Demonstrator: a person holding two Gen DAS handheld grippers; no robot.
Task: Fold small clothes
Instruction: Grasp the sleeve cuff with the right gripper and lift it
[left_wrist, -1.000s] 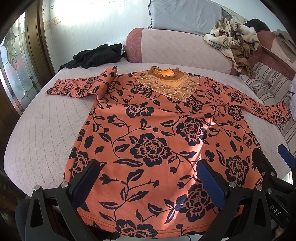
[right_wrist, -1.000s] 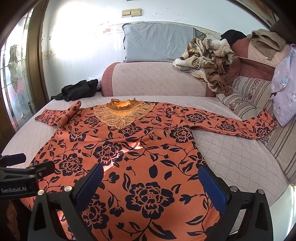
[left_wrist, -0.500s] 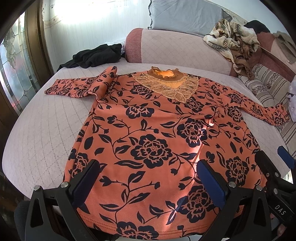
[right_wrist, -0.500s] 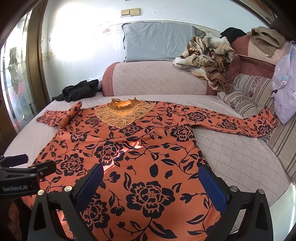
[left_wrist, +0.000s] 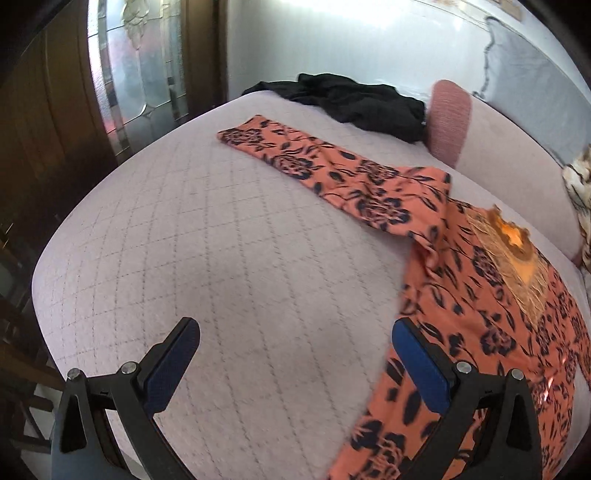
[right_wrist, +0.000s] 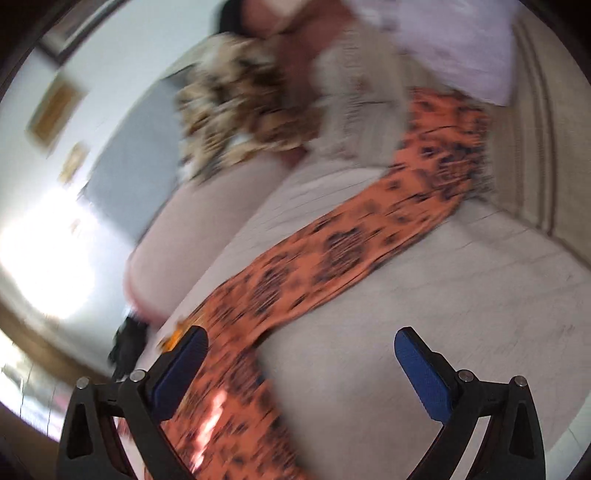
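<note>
Since the orange floral top (left_wrist: 491, 325) lies spread flat on the bed (left_wrist: 229, 258) with a sleeve running to the upper left and another to the upper right, each tool, left (left_wrist: 295, 363) and right (right_wrist: 301, 367), hangs wide apart and empty, probably lining up on a sleeve to fold inward.

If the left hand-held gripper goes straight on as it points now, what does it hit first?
Probably the bare pink quilted bedspread: the open left hand-held gripper points at it. The orange floral top's sleeve lies farther ahead; depth is unclear.
</note>
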